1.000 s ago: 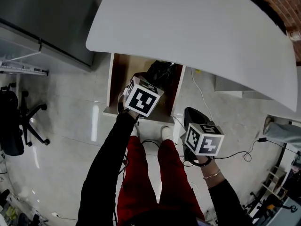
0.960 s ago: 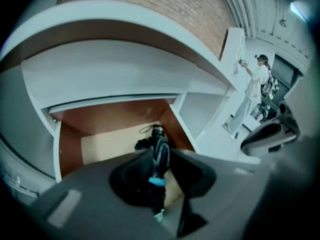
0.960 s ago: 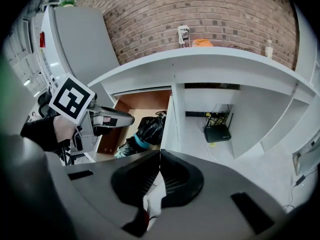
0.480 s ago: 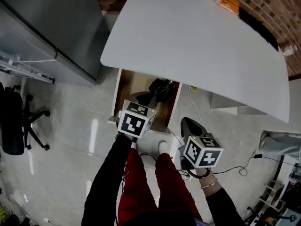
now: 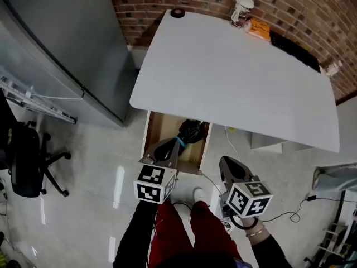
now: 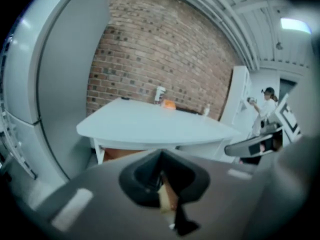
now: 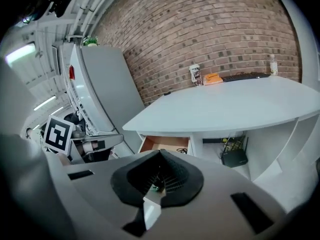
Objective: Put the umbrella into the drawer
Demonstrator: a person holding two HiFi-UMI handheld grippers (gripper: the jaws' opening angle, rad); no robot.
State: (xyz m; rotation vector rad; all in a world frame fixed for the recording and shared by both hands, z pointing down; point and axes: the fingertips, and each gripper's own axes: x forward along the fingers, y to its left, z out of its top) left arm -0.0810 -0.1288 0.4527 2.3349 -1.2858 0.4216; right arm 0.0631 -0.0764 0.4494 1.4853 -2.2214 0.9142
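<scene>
The black folded umbrella (image 5: pixel 191 132) lies inside the open wooden drawer (image 5: pixel 158 128) under the white table (image 5: pixel 234 77). My left gripper (image 5: pixel 165 149) hovers over the drawer's front edge, just short of the umbrella, shut with nothing between its jaws. In the left gripper view the left gripper (image 6: pixel 161 155) points at the table, jaws together. My right gripper (image 5: pixel 228 166) hangs to the right of the drawer above the floor, also shut and empty. The right gripper view shows the right gripper (image 7: pixel 161 153) aimed at the open drawer (image 7: pixel 165 143).
A grey fridge (image 5: pixel 61 49) stands left of the table, an office chair (image 5: pixel 28 161) further left. On the table's far edge are a cup (image 5: pixel 241 9), an orange packet (image 5: pixel 258 28) and a keyboard (image 5: pixel 294 50). Cables (image 5: pixel 234 144) trail on the floor.
Both grippers have risen and drawn back from the drawer. The left one has left the umbrella lying in the drawer. More of the table and brick wall has come into view.
</scene>
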